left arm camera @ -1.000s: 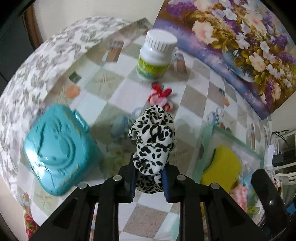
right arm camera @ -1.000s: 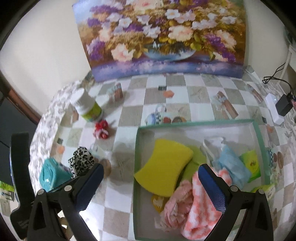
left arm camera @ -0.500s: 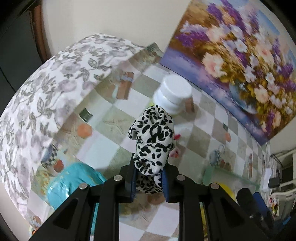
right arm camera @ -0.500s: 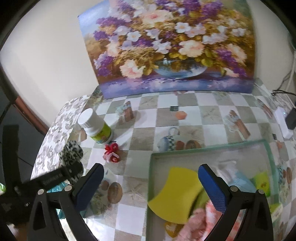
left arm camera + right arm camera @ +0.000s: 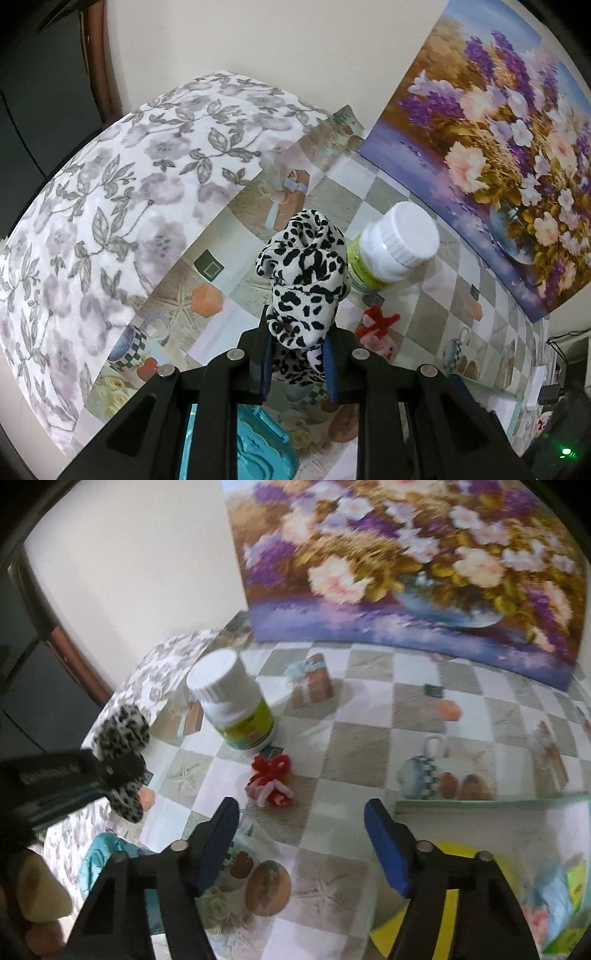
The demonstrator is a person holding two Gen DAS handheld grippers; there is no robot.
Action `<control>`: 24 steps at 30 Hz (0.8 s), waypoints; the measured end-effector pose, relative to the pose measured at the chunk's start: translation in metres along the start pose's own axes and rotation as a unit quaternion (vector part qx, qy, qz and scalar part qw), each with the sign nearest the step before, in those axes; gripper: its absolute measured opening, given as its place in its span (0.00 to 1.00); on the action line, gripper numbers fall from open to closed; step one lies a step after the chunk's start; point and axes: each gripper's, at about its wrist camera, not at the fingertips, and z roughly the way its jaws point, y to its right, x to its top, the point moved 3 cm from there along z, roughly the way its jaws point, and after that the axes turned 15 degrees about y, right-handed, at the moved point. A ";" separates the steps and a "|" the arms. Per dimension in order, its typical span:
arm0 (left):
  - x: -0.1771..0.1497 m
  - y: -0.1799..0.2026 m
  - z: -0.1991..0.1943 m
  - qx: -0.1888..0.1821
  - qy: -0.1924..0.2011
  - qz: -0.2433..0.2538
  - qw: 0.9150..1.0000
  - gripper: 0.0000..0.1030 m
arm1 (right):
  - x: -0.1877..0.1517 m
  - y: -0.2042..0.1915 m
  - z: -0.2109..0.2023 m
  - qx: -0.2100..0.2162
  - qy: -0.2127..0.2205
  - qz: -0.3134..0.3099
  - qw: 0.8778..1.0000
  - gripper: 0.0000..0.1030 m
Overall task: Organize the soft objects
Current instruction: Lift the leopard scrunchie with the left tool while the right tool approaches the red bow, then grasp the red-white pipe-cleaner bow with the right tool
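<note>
Blue pads of the left claw (image 5: 297, 363) pinch a bunched, leopard-print fabric scrunchie (image 5: 304, 280), lifted above the table (image 5: 354, 746) near its left edge. The right claw (image 5: 301, 834) has just been closing and stands half spread with nothing between its pads, low over open checkered oilcloth. Just ahead lies a fuzzy red-and-pink piece (image 5: 271, 782), perhaps pipe-cleaner, beside a white-capped plastic bottle (image 5: 232, 705). A green-rimmed tray (image 5: 491, 805) flanks the right.

The left gripper (image 5: 298, 363) sits at the bottom centre of its frame, jaws clamped on a leopard-print scrunchie (image 5: 304, 288). The right gripper (image 5: 301, 821) – pointing steeply down, low in its frame – has jaws apart, just closing, nothing between them.
</note>
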 end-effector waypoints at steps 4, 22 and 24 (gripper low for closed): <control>0.000 -0.002 0.007 0.002 -0.006 -0.003 1.000 0.23 | -0.005 -0.014 0.019 0.008 -0.010 -0.021 1.000 0.58; -0.003 -0.011 0.017 0.023 -0.022 -0.010 0.999 0.23 | -0.014 -0.033 0.067 -0.004 -0.033 -0.064 0.997 0.36; -0.003 -0.010 0.017 0.022 -0.022 -0.010 0.999 0.23 | -0.014 -0.033 0.066 -0.004 -0.032 -0.063 0.998 0.35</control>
